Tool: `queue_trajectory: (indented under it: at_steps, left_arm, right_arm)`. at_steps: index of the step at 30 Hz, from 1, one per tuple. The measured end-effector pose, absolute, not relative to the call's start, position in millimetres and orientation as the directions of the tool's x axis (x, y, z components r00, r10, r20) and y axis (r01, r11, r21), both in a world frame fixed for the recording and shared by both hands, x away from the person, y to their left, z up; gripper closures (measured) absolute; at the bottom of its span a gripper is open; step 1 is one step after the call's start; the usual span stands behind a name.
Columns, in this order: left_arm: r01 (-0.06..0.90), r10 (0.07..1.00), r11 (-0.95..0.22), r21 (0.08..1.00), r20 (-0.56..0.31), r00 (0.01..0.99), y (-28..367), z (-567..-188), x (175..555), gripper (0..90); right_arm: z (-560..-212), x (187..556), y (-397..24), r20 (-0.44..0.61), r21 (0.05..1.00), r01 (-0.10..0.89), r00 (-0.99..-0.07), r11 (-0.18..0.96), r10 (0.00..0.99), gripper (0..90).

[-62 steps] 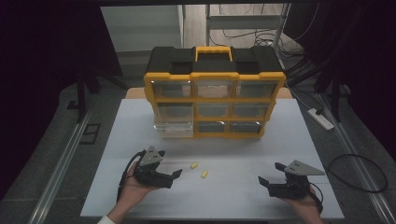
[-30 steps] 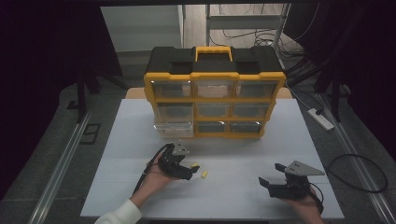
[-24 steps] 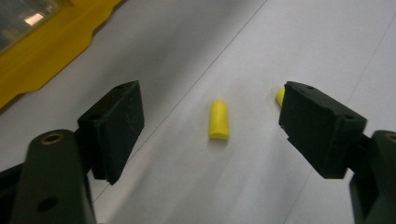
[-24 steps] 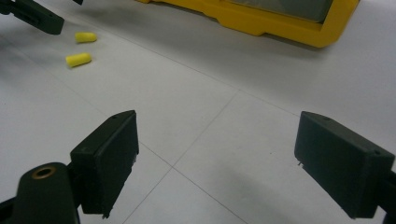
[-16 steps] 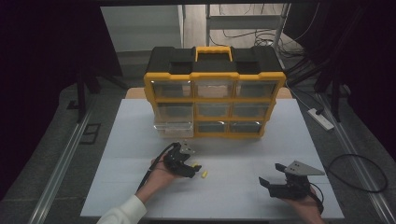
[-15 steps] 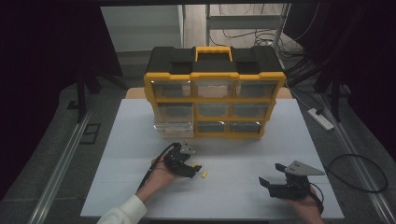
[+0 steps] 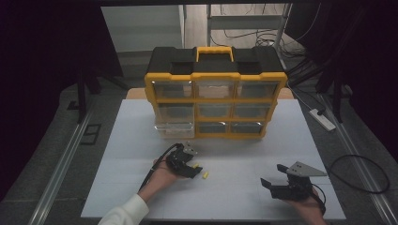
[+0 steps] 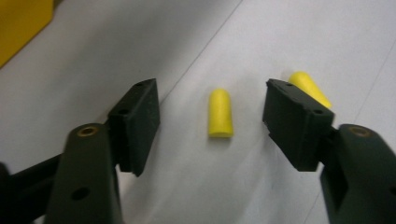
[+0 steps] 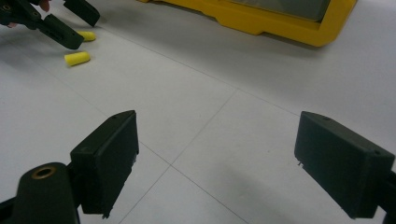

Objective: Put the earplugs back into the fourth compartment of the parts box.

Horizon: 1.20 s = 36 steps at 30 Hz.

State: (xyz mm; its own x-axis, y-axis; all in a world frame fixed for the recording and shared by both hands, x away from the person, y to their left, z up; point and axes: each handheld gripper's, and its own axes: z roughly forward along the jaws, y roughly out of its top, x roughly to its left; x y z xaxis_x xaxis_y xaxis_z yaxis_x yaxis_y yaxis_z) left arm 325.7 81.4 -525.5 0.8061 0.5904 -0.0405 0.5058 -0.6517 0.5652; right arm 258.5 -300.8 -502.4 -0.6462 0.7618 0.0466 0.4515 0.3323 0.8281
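Observation:
Two small yellow foam plugs lie on the white table (image 7: 234, 154) in front of a yellow and black drawer organizer (image 7: 216, 101). One plug (image 8: 220, 113) lies flat between the jaws of my left gripper (image 8: 210, 100), touching neither, and the jaws stand open. The second plug (image 8: 310, 88) lies just past the right-hand jaw. From above, the left gripper (image 7: 196, 168) straddles the plug (image 7: 196, 165) while the other plug (image 7: 205, 175) sits beside it. My right gripper (image 9: 217, 135) is open over bare table at the near right (image 7: 271, 174).
The organizer's lower left clear drawer (image 7: 174, 130) is pulled out toward me. Its yellow base (image 9: 261, 18) runs across the top of the right gripper view, where the left gripper (image 9: 56, 23) and both plugs (image 9: 77, 58) lie far off. A power strip (image 7: 322, 119) lies off the table's right side.
My left gripper has moved forward and right from the near left until its open jaws straddle one plug. The right gripper has stayed put.

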Motion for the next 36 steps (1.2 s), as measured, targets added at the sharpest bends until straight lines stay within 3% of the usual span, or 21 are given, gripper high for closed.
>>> queue_trajectory:
  at_steps: [4,11,13,17,36]
  left_arm:
    - [0.503,0.587,-0.654,0.565,-0.040,0.809,82.0,-524.7,325.6,45.0]
    - [0.479,0.563,-0.669,0.568,-0.034,0.826,81.1,-523.4,323.0,74.3]
    - [0.478,0.569,-0.666,0.573,-0.026,0.822,79.8,-523.4,321.5,78.0]
    - [0.474,0.570,-0.662,0.581,-0.021,0.822,81.2,-521.3,320.9,79.1]
    - [0.392,0.609,-0.484,0.782,-0.021,0.793,106.3,-486.1,291.1,78.6]
  right_arm:
    - [-502.4,258.5,-300.7,0.046,0.828,0.452,-0.645,0.333,0.762,14.4]
    - [-502.3,258.4,-300.9,0.044,0.828,0.452,-0.644,0.333,0.764,14.4]
    - [-502.2,258.3,-300.9,0.044,0.828,0.451,-0.645,0.333,0.763,14.4]
    - [-502.2,258.3,-301.1,0.044,0.830,0.450,-0.642,0.330,0.765,14.3]
    - [-502.3,258.7,-300.9,0.042,0.827,0.451,-0.644,0.334,0.764,14.4]
